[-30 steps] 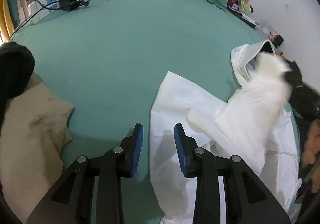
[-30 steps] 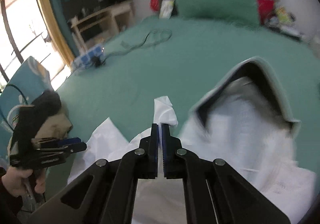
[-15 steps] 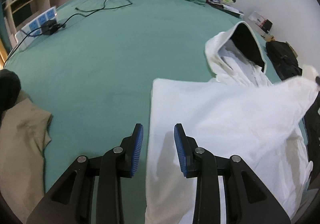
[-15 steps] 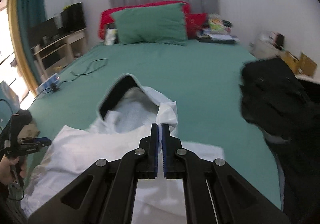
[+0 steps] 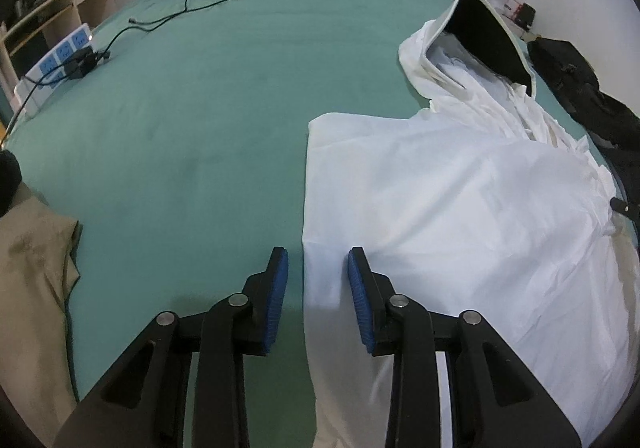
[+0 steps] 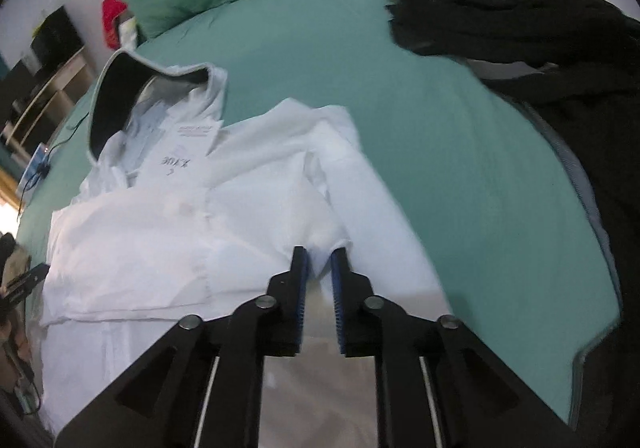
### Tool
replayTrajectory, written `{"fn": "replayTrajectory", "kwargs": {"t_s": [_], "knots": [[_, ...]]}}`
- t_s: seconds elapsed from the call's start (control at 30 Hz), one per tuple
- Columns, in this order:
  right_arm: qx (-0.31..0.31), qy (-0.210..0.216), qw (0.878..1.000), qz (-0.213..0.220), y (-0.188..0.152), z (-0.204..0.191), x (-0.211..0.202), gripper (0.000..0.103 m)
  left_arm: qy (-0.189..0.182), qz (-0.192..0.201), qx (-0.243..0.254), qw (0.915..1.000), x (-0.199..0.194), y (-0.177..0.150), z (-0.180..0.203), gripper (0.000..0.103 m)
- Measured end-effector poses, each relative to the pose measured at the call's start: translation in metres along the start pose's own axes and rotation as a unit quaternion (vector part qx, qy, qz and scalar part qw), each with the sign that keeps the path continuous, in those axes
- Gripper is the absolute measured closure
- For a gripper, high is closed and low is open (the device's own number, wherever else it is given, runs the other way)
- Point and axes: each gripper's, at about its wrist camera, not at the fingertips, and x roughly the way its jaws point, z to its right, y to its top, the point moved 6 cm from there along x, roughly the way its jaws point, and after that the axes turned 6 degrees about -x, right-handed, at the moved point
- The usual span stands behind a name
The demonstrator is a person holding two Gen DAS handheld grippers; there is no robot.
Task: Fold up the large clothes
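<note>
White hooded cotton garment (image 5: pixel 460 207) spread across the right half of the green bed (image 5: pixel 192 119), hood at upper right. Risk: folded sleeve sliding back open once released, the light cloth being loose and unweighted; also a snag on a pad dragging the fold askew. Right gripper (image 6: pixel 320 268) tilted steeply down over the sleeve edge, jaws just parting, cloth between but seemingly no longer pinched. Left gripper (image 5: pixel 318 272) angled down at the garment's left edge, jaws apart and narrowing, straddling the hem, not gripping.
</note>
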Motion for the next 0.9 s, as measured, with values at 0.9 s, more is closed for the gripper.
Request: {"fn": "replayTrajectory", "kwargs": {"t_s": [0.9], "knots": [[-0.169,0.03,0.981,0.095,0.086,-0.078,0.027,0.048,-0.014,0.034,-0.079,0.9962,-0.015,0.055,0.023,0.068]]}}
